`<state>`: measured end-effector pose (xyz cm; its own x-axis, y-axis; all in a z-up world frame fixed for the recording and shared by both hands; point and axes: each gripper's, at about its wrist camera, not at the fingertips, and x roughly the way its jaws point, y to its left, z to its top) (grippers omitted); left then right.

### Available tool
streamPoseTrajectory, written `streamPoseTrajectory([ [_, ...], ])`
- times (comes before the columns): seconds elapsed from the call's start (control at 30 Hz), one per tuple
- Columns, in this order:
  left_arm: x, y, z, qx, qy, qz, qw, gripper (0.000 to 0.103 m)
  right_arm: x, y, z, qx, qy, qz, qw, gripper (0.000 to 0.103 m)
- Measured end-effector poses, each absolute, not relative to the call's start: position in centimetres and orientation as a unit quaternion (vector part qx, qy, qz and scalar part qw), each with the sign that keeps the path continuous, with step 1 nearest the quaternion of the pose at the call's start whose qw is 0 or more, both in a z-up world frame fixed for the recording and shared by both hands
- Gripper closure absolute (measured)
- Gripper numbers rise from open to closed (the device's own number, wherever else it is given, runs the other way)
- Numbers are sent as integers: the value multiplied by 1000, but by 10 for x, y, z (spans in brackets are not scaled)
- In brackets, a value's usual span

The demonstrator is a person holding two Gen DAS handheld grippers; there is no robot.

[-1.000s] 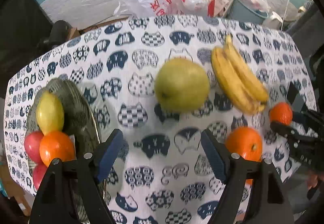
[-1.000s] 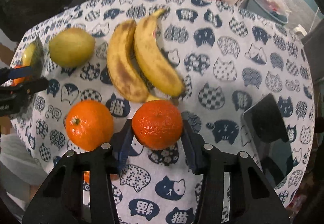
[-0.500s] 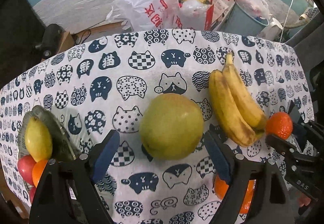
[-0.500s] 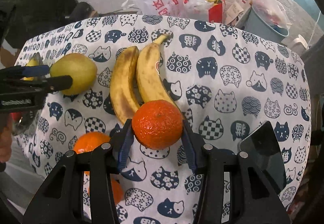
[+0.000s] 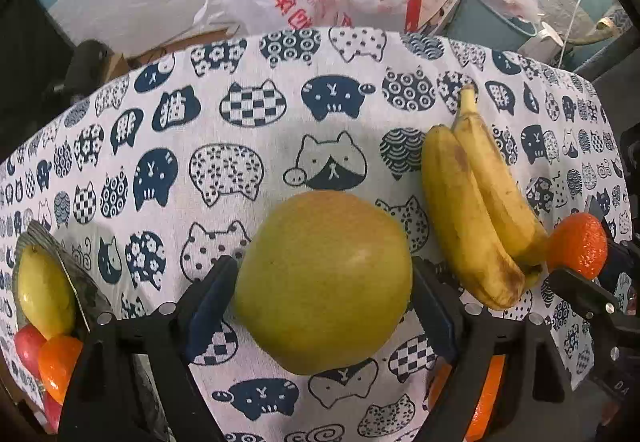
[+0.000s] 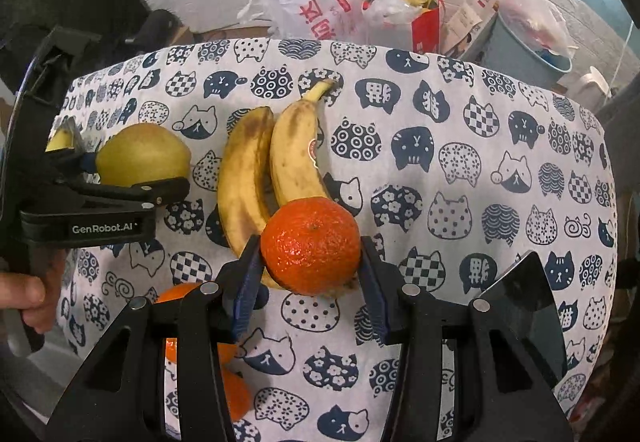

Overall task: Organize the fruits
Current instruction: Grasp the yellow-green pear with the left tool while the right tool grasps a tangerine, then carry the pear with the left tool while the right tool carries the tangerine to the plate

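Plate (image 5: 82, 294) at far left holds a lemon (image 5: 42, 290) and other fruit. Left gripper (image 5: 320, 294): jaws closing around the pear (image 5: 324, 282), which sits on the tablecloth (image 5: 248, 130) w/ pads just beside it, not yet pressing. Right of the bananas (image 5: 476, 210), right gripper (image 6: 310, 274) is clamped on the orange (image 6: 311, 244); next move likely needs a firm pear grip, then transfer to plate.

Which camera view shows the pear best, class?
The left wrist view: the pear fills the centre, whole, between the closing jaws of the left gripper. The right wrist view shows the pear only small at the left edge, its lower part hidden behind that gripper.
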<state>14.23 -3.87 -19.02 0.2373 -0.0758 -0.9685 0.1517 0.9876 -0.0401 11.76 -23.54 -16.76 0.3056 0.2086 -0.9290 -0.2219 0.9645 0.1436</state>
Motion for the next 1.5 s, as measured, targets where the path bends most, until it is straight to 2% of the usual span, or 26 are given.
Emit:
streamPoseTrajectory([
  [0.03, 143, -39, -190, 22, 612, -81, 787, 29, 118, -235, -168, -6, 574, 133, 808, 57],
  [0.37, 131, -42, -183, 35, 605, -77, 792, 29, 118, -233, -169, -16, 570, 131, 811, 57],
  [0.87, 94, -31, -136, 34, 576, -81, 813, 29, 112, -221, -146, -25, 545, 139, 826, 57],
  [1.5, 50, 26, -93, 4, 550, -59, 833, 29, 105, -160, -114, -43, 516, 186, 835, 57],
])
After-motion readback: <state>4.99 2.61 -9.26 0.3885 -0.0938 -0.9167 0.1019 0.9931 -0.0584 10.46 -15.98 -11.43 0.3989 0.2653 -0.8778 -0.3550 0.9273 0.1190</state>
